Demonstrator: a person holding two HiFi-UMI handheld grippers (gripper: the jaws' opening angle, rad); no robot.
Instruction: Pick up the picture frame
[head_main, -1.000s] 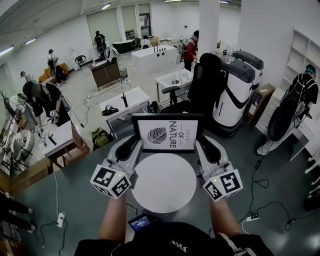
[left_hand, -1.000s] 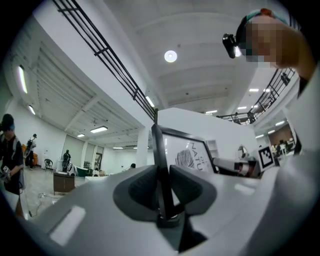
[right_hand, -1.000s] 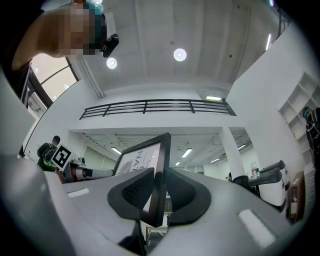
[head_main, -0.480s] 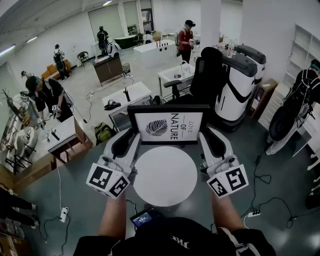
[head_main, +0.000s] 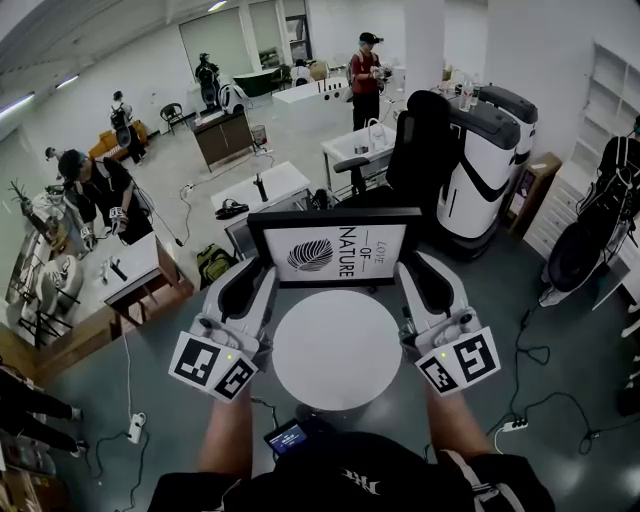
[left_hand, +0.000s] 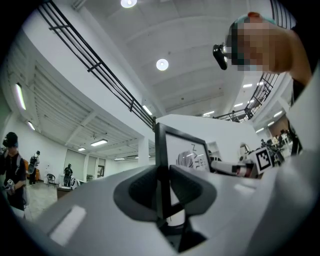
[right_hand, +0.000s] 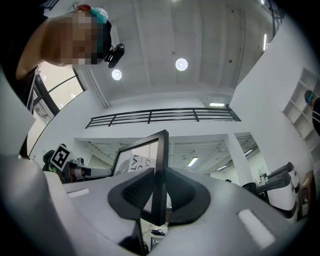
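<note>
A black picture frame (head_main: 334, 248) with a leaf print and the words "LOVE OF NATURE" hangs in the air above the far edge of a round white table (head_main: 336, 350). My left gripper (head_main: 257, 283) is shut on the frame's left edge. My right gripper (head_main: 411, 281) is shut on its right edge. In the left gripper view the frame (left_hand: 161, 165) stands edge-on between the dark pads (left_hand: 190, 187). In the right gripper view the frame (right_hand: 160, 175) is likewise pinched between the pads (right_hand: 132, 195). The print faces me, tilted back.
A black office chair (head_main: 415, 150) and a white-and-black machine (head_main: 485, 165) stand just beyond the frame. White desks (head_main: 258, 195) lie further back. Several people stand around the room. Cables and a power strip (head_main: 137, 427) lie on the grey floor.
Both grippers have lifted the frame a little, away from the table top, and it now sits higher in the head view. The grips have not changed.
</note>
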